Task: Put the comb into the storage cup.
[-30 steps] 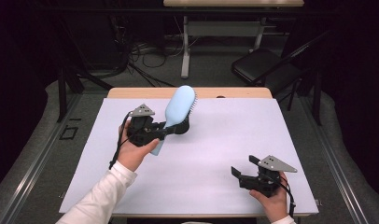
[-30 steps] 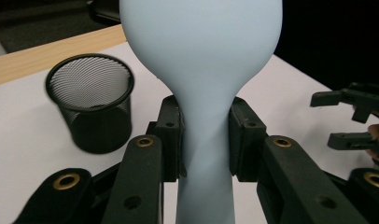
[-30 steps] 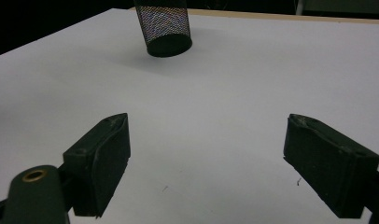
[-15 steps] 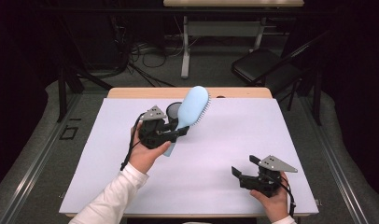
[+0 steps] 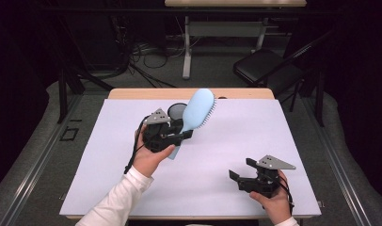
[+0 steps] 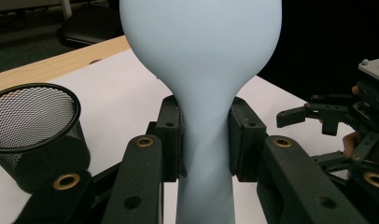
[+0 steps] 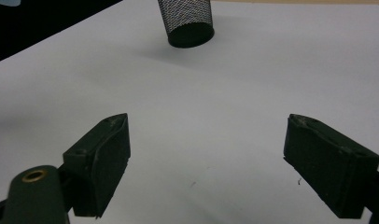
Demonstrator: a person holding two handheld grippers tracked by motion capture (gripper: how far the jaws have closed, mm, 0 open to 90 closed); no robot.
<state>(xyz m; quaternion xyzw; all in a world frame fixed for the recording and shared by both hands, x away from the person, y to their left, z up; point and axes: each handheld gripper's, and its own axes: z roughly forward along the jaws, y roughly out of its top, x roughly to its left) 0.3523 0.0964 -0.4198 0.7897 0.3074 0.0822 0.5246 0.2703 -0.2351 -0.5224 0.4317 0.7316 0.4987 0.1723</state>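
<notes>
A light blue hairbrush [image 5: 197,110] is held up above the table, head tilted up and to the right, bristles facing right. My left gripper [image 5: 182,136] is shut on its narrow neck; in the left gripper view both pads press the hairbrush [image 6: 204,70] handle. A black mesh cup [image 5: 177,111] stands upright just behind the brush, and the mesh cup [image 6: 36,130] sits to the left of my left jaws. My right gripper [image 5: 241,169] rests near the table's front right, open, with nothing between its fingers [image 7: 103,158]. The mesh cup [image 7: 186,21] shows far ahead of it.
A white sheet [image 5: 292,136] covers the wooden table [image 5: 132,93]. Behind the table are a black chair [image 5: 264,66], cables on the floor and a second table's legs. The right gripper [image 6: 337,116] appears at the right of the left gripper view.
My left hand has carried the hairbrush to the right and slightly toward the back, bringing it beside the mesh cup. The right gripper has stayed still.
</notes>
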